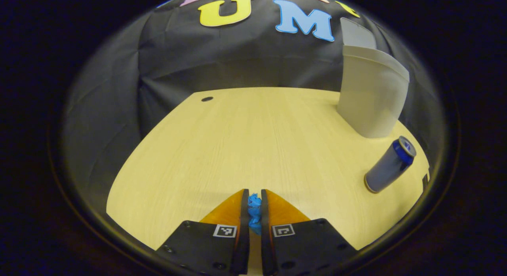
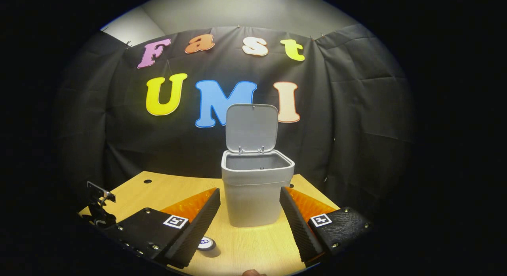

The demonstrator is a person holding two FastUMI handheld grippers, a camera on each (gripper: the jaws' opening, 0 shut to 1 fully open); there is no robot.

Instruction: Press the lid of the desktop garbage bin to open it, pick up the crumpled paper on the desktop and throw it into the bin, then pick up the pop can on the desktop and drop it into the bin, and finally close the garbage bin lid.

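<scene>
Blue crumpled paper (image 1: 254, 210) sits pinched between both fingers of my left gripper (image 1: 254, 193), which is shut on it low over the wooden table (image 1: 245, 141). The grey bin (image 1: 372, 98) stands at the far right of the left gripper view, its lid (image 1: 356, 34) raised. A blue pop can (image 1: 390, 165) stands in front of it. In the right gripper view the bin (image 2: 253, 204) is straight ahead with its lid (image 2: 252, 127) upright and its inside in shadow. My right gripper (image 2: 250, 190) is open and holds nothing, its fingers spread either side of the bin. The can's top (image 2: 206, 243) peeks out by the left finger.
A small dark hole (image 1: 206, 98) marks the table's far left corner. Part of a black device (image 2: 99, 206) sits at the table's left edge in the right gripper view. The table ends close behind the bin, with the cloth wall beyond.
</scene>
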